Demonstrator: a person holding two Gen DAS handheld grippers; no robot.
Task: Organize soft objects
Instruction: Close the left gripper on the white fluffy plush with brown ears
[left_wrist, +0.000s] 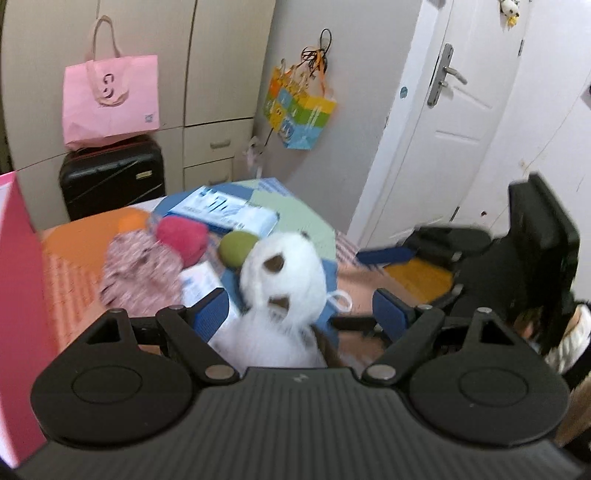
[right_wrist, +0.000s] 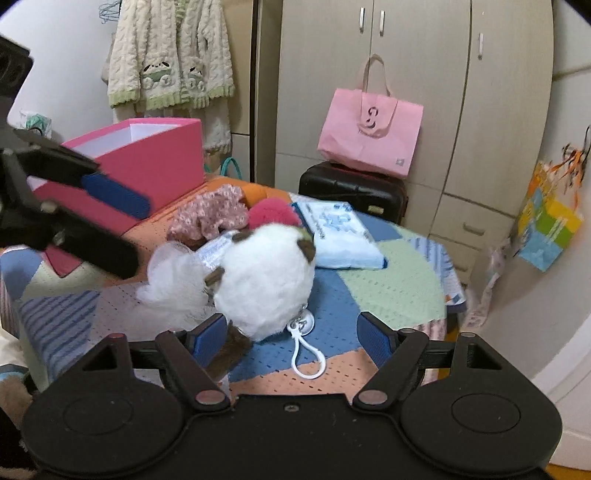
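A white plush toy with brown ears (right_wrist: 267, 282) lies on the patchwork tablecloth (right_wrist: 391, 291), a white clip loop (right_wrist: 306, 356) at its base. It also shows in the left wrist view (left_wrist: 284, 291). My right gripper (right_wrist: 291, 334) is open, its fingers on either side of the plush's near end. My left gripper (left_wrist: 299, 312) is open with the plush between its fingers; it shows in the right wrist view (right_wrist: 107, 221), above the table's left. A floral scrunchie (right_wrist: 210, 216), a red soft ball (right_wrist: 273, 212), a white fluffy piece (right_wrist: 170, 277) and a green ball (left_wrist: 236, 247) lie behind.
An open pink box (right_wrist: 147, 162) stands at the table's left rear. A blue wipes pack (right_wrist: 340, 236) lies behind the plush. A black suitcase (right_wrist: 351, 188) with a pink bag (right_wrist: 369, 129) stands by the wardrobe. A white door (left_wrist: 443, 122) is at right.
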